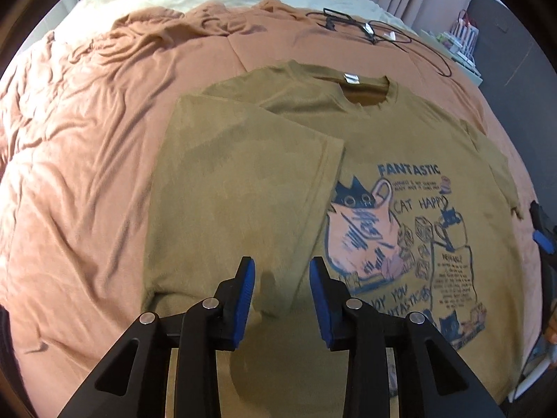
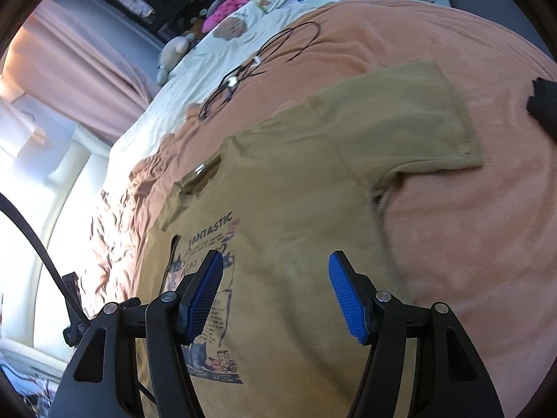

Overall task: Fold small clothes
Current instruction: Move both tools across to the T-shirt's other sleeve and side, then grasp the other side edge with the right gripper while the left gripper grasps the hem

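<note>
Shirt (image 1: 383,146) lay flat on bed (image 1: 87,174), left side folded in. Left claw (image 1: 282,271) part open, empty above fold. Right claw (image 2: 275,264) wide open, empty. Best: grip right sleeve (image 2: 417,115) edge, fold inward evenly

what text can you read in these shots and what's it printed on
"FANTASTIC" – top of the t-shirt print
"CAT HAPPY" – mid print
Bottom print lines: partly hidden by the hand-held gripper, unclear
Small print blocks: too blurred
Neck tag: unreadable
</note>
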Action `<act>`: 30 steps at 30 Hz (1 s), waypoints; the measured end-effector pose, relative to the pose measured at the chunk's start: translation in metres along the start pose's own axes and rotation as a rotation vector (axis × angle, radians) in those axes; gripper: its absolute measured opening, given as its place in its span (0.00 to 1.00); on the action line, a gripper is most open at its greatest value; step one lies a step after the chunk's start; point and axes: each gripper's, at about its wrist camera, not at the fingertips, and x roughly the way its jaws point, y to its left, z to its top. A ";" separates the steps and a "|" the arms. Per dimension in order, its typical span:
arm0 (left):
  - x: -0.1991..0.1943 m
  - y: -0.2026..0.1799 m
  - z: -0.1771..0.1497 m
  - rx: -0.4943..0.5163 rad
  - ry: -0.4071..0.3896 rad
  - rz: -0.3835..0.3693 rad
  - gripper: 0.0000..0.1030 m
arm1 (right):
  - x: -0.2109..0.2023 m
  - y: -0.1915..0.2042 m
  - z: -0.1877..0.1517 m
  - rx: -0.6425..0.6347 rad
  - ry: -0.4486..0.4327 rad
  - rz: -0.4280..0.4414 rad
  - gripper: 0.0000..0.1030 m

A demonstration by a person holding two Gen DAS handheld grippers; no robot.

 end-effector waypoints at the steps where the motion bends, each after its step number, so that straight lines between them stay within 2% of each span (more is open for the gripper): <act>1: 0.002 0.000 0.002 0.001 -0.008 0.009 0.34 | -0.003 -0.004 0.003 0.007 -0.009 -0.003 0.60; 4: 0.010 0.003 0.008 -0.006 -0.020 0.042 0.34 | -0.010 -0.014 0.008 0.019 -0.025 -0.009 0.60; 9: 0.035 0.012 0.010 -0.024 0.025 0.073 0.34 | -0.018 -0.034 0.018 0.056 -0.054 -0.045 0.60; 12: 0.048 0.015 0.010 -0.026 0.051 0.077 0.34 | -0.018 -0.045 0.022 0.092 -0.065 -0.058 0.60; 17: 0.053 0.008 0.020 -0.024 0.040 0.080 0.34 | -0.014 -0.058 0.024 0.133 -0.066 -0.089 0.60; 22: 0.053 -0.016 0.035 -0.001 0.018 0.061 0.34 | -0.007 -0.070 0.028 0.202 -0.050 -0.086 0.60; 30: 0.061 -0.081 0.055 0.075 0.002 0.004 0.34 | -0.002 -0.113 0.037 0.386 -0.064 -0.003 0.60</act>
